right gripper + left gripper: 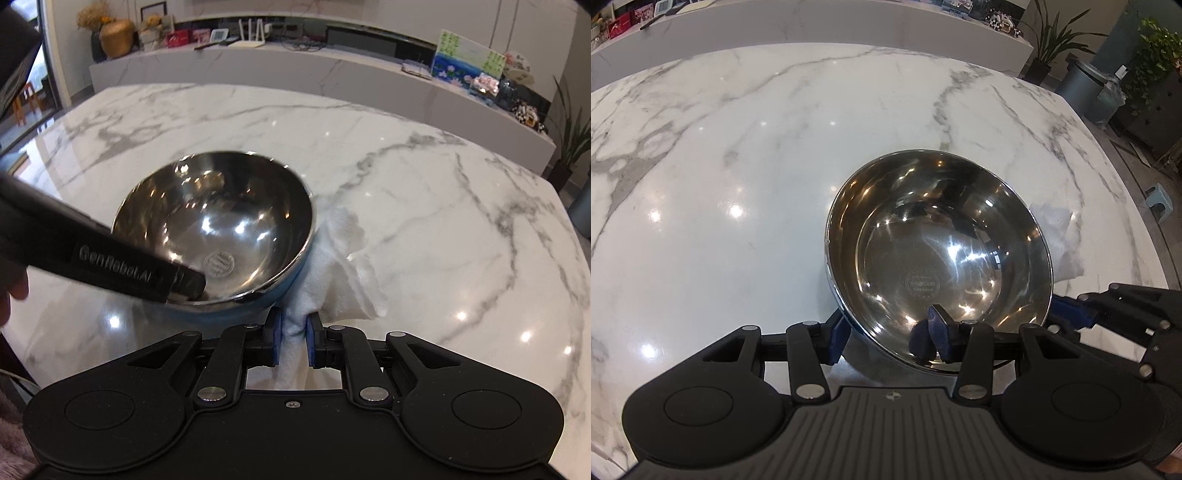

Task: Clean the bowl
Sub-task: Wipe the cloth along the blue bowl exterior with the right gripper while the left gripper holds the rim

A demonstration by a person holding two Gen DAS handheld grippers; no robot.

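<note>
Left tongs [890, 332]: clamped across the near rim of the bowl [938, 251], one blue pad outside the wall, the other inside the basin. The bowl appears tipped, its near edge lifted and its mouth turned toward the holder.

Right tongs [293, 332]: closed tight on a pinched fold of white cloth [340, 266]. The rest of the cloth fans out loose and touches the outer right wall of the bowl.

Bowl: polished steel, round, with a maker's stamp pressed in the bottom; it sits on the near right part of the bench [738, 166]. The inside looks bare and bright; no residue can be made out through the reflections.
- Handling, judged: stiff and thin-walled, probably light, not fragile. The mirror finish is likely slippery, so a pinch on the curved wall may slide.
- Hold, judged: the rolled rim is the one firm edge, best taken as now with a pad on each face. Wiping pressure on the far side could lever the bowl round in the grip, so the push is best directed toward the held edge.

Cloth: soft, limp, quilted paper or fabric, which cannot be told. Judged to bunch easily and to follow a curve; best held by a gathered wad.

Bench: white marble with grey veins, glossy, likely to let the bowl skate.
</note>
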